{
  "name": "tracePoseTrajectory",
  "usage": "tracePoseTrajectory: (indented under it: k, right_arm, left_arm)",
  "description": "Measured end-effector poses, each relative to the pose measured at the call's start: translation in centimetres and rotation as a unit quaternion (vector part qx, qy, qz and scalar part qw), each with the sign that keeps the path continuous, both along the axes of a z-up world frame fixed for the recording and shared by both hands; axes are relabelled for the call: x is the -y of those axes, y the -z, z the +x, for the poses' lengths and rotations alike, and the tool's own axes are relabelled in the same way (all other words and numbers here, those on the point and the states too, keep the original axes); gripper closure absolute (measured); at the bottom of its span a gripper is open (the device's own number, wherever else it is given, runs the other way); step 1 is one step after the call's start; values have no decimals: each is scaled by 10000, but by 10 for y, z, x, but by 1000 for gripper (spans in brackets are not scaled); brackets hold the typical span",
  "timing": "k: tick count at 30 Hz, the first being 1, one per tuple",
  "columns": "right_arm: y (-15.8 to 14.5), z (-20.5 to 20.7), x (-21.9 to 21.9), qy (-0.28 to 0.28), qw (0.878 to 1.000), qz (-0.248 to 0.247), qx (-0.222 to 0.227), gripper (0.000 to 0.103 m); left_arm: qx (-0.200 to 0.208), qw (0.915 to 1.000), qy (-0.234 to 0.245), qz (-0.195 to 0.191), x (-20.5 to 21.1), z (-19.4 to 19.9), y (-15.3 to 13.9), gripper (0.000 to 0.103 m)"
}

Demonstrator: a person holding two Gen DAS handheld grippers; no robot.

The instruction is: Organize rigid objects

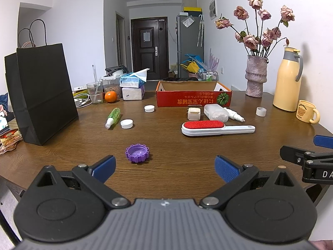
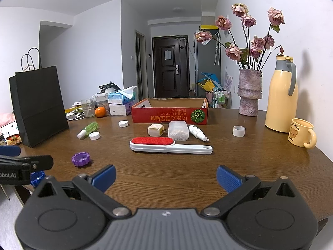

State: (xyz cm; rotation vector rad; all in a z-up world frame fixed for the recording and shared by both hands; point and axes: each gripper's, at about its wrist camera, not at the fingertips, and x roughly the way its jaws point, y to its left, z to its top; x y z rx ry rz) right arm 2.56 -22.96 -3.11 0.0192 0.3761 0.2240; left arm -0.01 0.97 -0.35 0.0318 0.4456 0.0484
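Observation:
Small items lie scattered on a brown wooden table [image 1: 177, 152]. A purple cap [image 1: 137, 153] [image 2: 81, 159] sits just ahead of my left gripper [image 1: 165, 169], which is open and empty. A red-and-white lint brush [image 1: 216, 128] [image 2: 169, 144] lies mid-table. Behind it are a beige plug [image 2: 155, 130], a clear pill box [image 2: 178, 133] and a white dropper bottle [image 2: 197, 132]. A green spray bottle [image 1: 113, 117] [image 2: 88, 129] and white caps [image 1: 126, 123] [image 1: 149, 108] lie to the left. A red cardboard box [image 1: 193, 99] [image 2: 169, 113] stands open at the back. My right gripper [image 2: 166, 180] is open and empty.
A black paper bag [image 1: 41, 95] stands at the left. A vase of dried roses [image 2: 248, 91], a yellow thermos [image 2: 281, 95], a bear mug [image 2: 300, 132] and a white ring [image 2: 239, 131] occupy the right. Tissue boxes, a glass and an orange [image 1: 110, 96] sit at the back left.

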Motion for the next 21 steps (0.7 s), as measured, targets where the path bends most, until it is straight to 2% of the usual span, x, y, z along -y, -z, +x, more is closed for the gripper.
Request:
tracePoseTrajectory:
  k: [21]
  right_arm:
    - [-1, 8, -5, -23, 9999, -33, -161, 0]
  left_arm:
    - [-187, 9997, -168, 36, -11, 3, 9, 0]
